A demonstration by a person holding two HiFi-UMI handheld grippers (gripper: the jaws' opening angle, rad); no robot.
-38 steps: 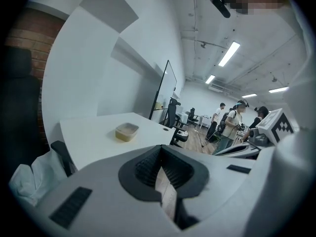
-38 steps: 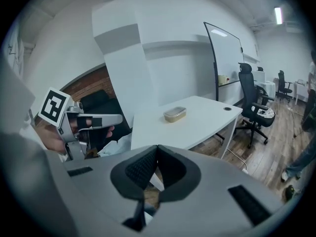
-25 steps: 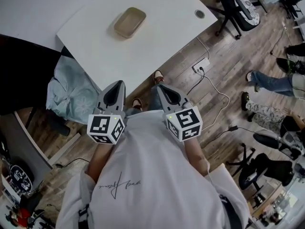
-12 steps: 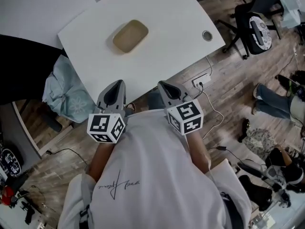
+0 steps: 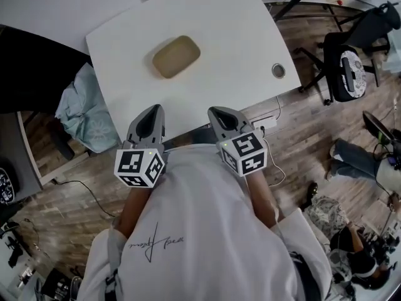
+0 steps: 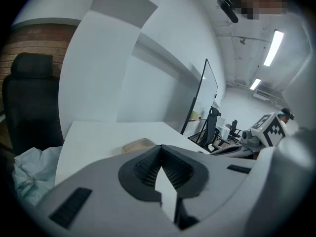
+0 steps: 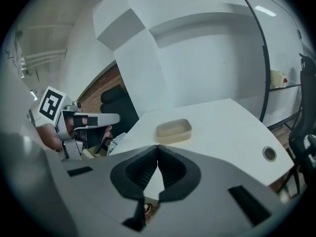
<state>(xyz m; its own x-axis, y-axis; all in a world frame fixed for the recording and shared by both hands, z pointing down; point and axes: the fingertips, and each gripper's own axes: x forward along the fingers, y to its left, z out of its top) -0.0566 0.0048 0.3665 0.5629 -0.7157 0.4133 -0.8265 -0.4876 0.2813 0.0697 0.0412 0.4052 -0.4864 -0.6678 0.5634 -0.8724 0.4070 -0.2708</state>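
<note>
Both tools are closing on the worktop (image 5: pixel 238 30). In the head view the tips are now overlapping its near edge, where floor was showing between them a second ago. The left tool (image 5: pixel 151 115) and right tool (image 5: pixel 222 116) are staying side by side, each with jaws pressed together and gripping nothing. The shallow tan container (image 5: pixel 176 56) is lying on the worktop ahead of both tools, well apart from them and slightly nearer the left one.

I count two grippers: one left gripper (image 5: pixel 153 110), one right gripper (image 5: pixel 218 111). One white table (image 5: pixel 232 30) bears one tan tray (image 5: pixel 176 56) and has one cable hole (image 5: pixel 278 71). One pale blue cloth bundle (image 5: pixel 81 113) sits beside it.
</note>
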